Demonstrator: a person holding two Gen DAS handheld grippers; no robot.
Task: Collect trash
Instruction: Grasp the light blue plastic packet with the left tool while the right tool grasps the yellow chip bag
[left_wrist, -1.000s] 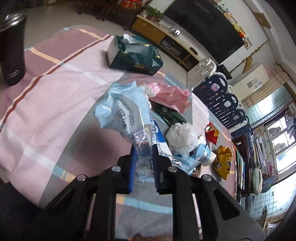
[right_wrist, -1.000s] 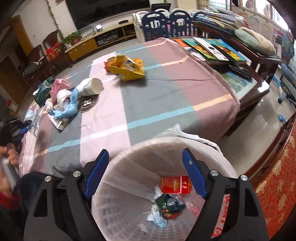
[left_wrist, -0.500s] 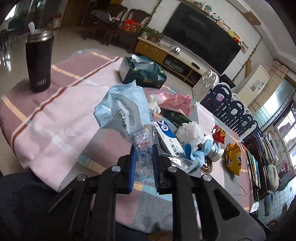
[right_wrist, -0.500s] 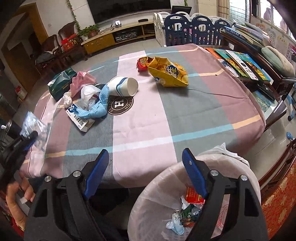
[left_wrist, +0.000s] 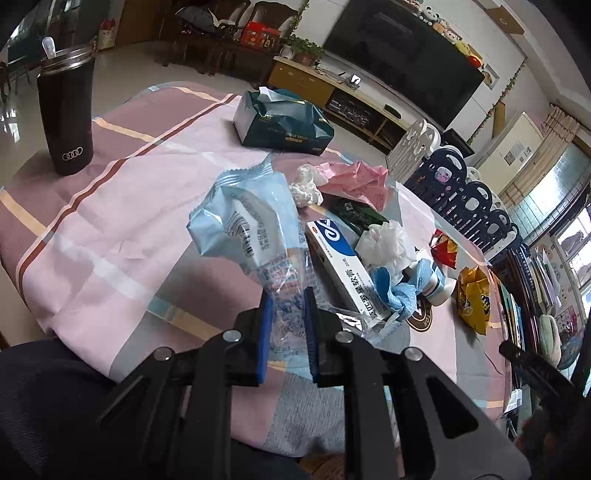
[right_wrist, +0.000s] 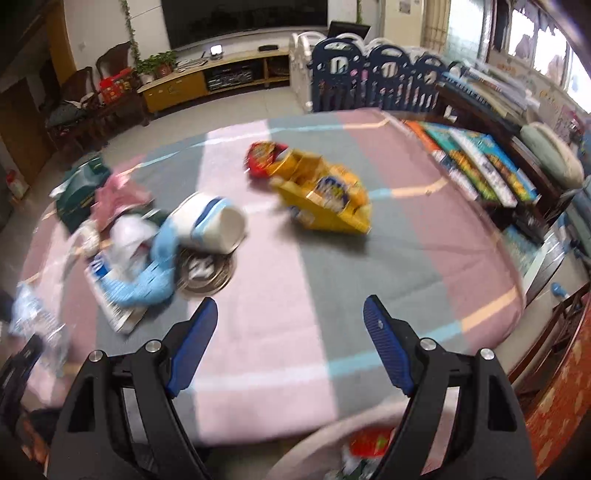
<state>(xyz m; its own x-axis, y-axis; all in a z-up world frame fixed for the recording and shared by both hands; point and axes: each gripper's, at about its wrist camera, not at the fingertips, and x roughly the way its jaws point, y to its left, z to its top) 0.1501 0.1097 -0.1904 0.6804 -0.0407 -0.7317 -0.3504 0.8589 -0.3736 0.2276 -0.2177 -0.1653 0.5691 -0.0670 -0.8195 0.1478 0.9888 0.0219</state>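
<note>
Gripping a light-blue snack wrapper (left_wrist: 255, 236), the left gripper (left_wrist: 287, 314) has its jaws narrow, pads pressed on the wrapper's clear lower end. Wrapper long axis runs up and away from the pads, crimped top edge tilted toward the upper right of the left wrist view; it hangs above the tablecloth (left_wrist: 122, 206) near the table's front edge. Left of it: black tumbler (left_wrist: 66, 114) upright, well apart, w/ bare cloth between. Behind: teal tissue pack (left_wrist: 282, 123). Right of wrapper: white-blue box (left_wrist: 343, 266), long axis front-to-back, touching a blue cloth (left_wrist: 397, 291). Right gripper (right_wrist: 290, 332): jaws wide, nothing between, over bare striped cloth near the front edge. Ahead lie a tipped paper cup (right_wrist: 210, 223), mouth facing right, and a yellow bag (right_wrist: 325, 195). Lined bin rim (right_wrist: 317, 439) below, right wrist view blurred.
</note>
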